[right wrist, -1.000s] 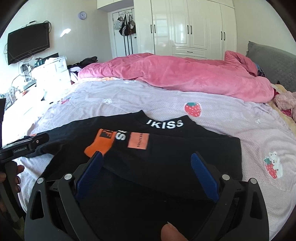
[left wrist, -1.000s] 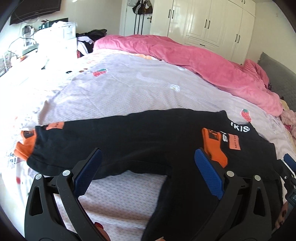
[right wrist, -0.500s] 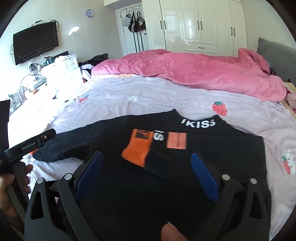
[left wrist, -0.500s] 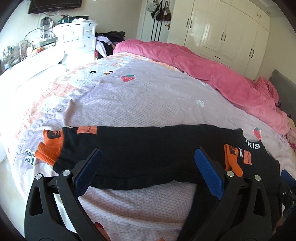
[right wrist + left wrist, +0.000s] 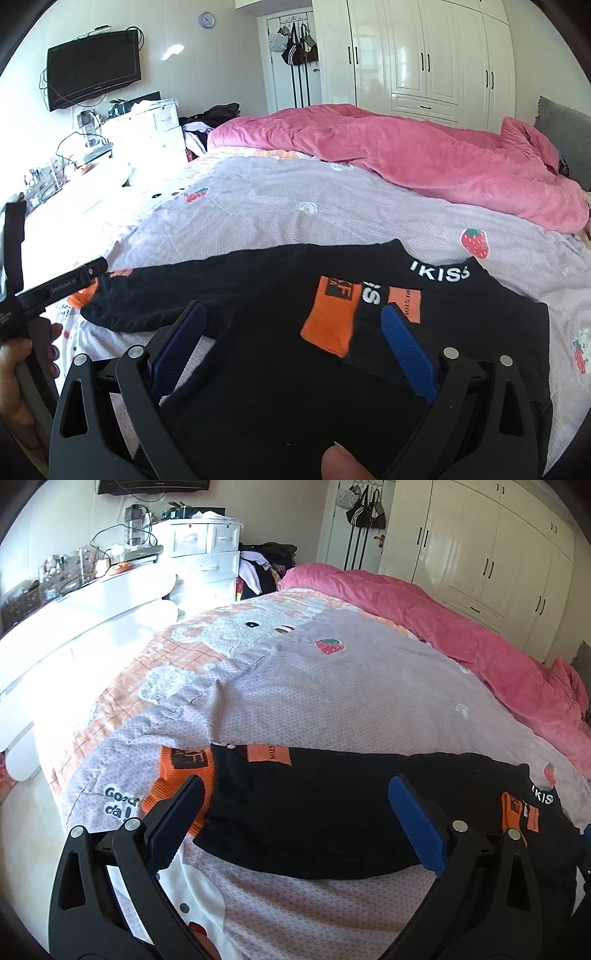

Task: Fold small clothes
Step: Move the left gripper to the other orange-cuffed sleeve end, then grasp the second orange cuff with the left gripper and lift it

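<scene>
A black top (image 5: 266,295) with orange cuffs lies flat on the lilac bedspread (image 5: 332,686), one sleeve stretched out to the left, the other folded across its chest. The left gripper (image 5: 295,812) hovers over the stretched sleeve, jaws wide, holding nothing; the right gripper (image 5: 291,332) gapes empty above the body

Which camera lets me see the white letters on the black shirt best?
The right wrist view. There the white letters sit in plain sight on the collar of the black shirt, big enough to read. In the left wrist view the letters are small, pushed to the right edge and partly cut off.
</scene>
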